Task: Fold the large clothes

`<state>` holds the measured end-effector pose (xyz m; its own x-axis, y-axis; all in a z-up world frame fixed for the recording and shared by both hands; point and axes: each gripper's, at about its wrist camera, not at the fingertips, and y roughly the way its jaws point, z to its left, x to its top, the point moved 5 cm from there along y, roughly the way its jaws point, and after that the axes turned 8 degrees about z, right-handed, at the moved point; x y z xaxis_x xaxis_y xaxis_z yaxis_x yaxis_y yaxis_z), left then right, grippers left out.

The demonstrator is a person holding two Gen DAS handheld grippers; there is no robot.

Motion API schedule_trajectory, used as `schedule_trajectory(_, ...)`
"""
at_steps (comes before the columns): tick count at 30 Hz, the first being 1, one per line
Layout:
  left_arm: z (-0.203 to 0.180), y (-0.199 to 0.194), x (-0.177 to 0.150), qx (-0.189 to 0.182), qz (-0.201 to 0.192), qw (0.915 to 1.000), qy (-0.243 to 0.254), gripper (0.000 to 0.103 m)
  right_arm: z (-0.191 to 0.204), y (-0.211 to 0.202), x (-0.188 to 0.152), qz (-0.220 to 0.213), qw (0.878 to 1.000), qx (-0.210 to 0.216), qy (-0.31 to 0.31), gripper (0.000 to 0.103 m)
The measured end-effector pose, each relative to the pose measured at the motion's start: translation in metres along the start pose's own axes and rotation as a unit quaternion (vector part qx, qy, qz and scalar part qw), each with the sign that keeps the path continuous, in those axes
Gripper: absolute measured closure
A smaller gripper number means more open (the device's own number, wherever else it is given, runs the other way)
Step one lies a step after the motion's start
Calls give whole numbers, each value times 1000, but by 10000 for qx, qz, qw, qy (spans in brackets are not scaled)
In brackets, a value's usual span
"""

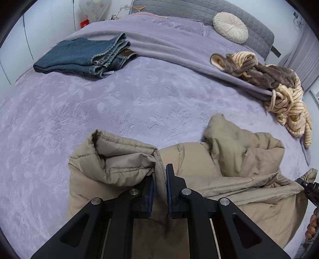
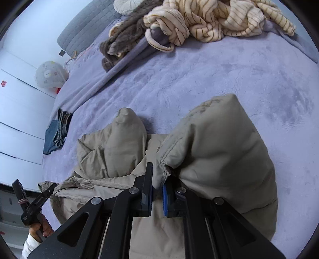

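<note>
A tan padded jacket [image 1: 229,175] lies bunched on the purple bed near the front edge. My left gripper [image 1: 159,179] is shut on a fold of its edge beside a puffy sleeve end [image 1: 111,157]. In the right wrist view my right gripper [image 2: 158,183] is shut on the jacket's [image 2: 215,151] hem, with a bulging part to its right and another sleeve [image 2: 123,139] to its left. The right gripper also shows at the left wrist view's right edge [image 1: 308,188]; the left gripper shows at the lower left of the right wrist view [image 2: 42,197].
Folded blue jeans [image 1: 83,56] lie at the far left of the bed. A heap of striped cream and brown fleece clothes [image 1: 279,87] lies at the right. A round cream cushion [image 1: 230,27] leans on the grey headboard [image 1: 199,9]. A folded-back purple blanket [image 1: 169,45] crosses the bed.
</note>
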<state>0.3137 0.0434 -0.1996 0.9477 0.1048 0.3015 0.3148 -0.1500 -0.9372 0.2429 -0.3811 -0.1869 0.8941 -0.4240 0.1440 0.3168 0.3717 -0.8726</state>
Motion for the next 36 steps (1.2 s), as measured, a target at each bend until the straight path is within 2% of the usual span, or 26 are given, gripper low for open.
schedule_trajectory(4,-1,40,8,37,98,9999,-101,90,-19,43,12,171,9995,4,269,95)
schedule_trajectory(9,-9,67,17,216,103,9997,-3,90,-26,68,22,223,9994,36,278,97)
schedule_trajectory(12,-10,72,21,298,172,9994,-23,90,-29,73,24,300,9991,144,276,96)
schedule_trajectory(15,-9,59,23,325,124,9994,-74,90,-29,63,24,426,9980,248,393,91)
schedule_trajectory(17,-9,40,22,359,-122,9993,-26,76,-20,51,25,391,9987,219,230,82)
schedule_trajectory(18,-9,30,21,387,-247,9989,14,39,-16,41,24,326,9992,194,80,64)
schedule_trajectory(19,-9,19,21,488,-395,9980,60,0,-12,33,22,259,9994,207,-32,29)
schedule_trajectory(20,-9,5,19,682,-651,9955,121,0,-8,24,20,171,9995,239,-110,18)
schedule_trajectory(21,-11,-4,18,703,-777,9941,274,0,-4,14,17,20,9996,241,-173,15)
schedule_trajectory(23,-17,-15,14,633,-775,9936,523,0,5,2,10,-111,9991,230,-329,15)
schedule_trajectory(24,-19,-18,12,500,-750,9941,595,0,9,-1,6,-117,9990,233,-376,21)
schedule_trajectory(25,-24,-20,9,293,-697,9948,685,2,13,-1,1,-104,9986,268,-436,42)
schedule_trajectory(26,-31,-20,5,-26,-587,9949,826,9,19,2,-5,-35,9981,281,-541,59)
schedule_trajectory(27,-39,-17,1,-282,-451,9941,949,26,24,7,-9,67,9975,227,-659,81)
schedule_trajectory(28,-47,-10,-4,-442,-293,9928,1074,35,29,16,-14,183,9966,125,-793,82)
schedule_trajectory(29,-54,-3,-7,-454,-224,9917,1178,38,34,27,-19,276,9953,47,-927,82)
schedule_trajectory(31,-63,14,-13,-322,-141,9912,1277,49,37,47,-23,411,9937,-97,-1034,84)
schedule_trajectory(32,-66,28,-13,-265,-49,9920,1233,49,37,58,-21,443,9936,-166,-1029,84)
schedule_trajectory(34,-67,49,-11,-152,3,9941,1072,49,33,73,-14,403,9941,-296,-959,96)
schedule_trajectory(36,-65,65,-3,-55,-39,9957,929,48,26,85,-4,376,9948,-364,-874,103)
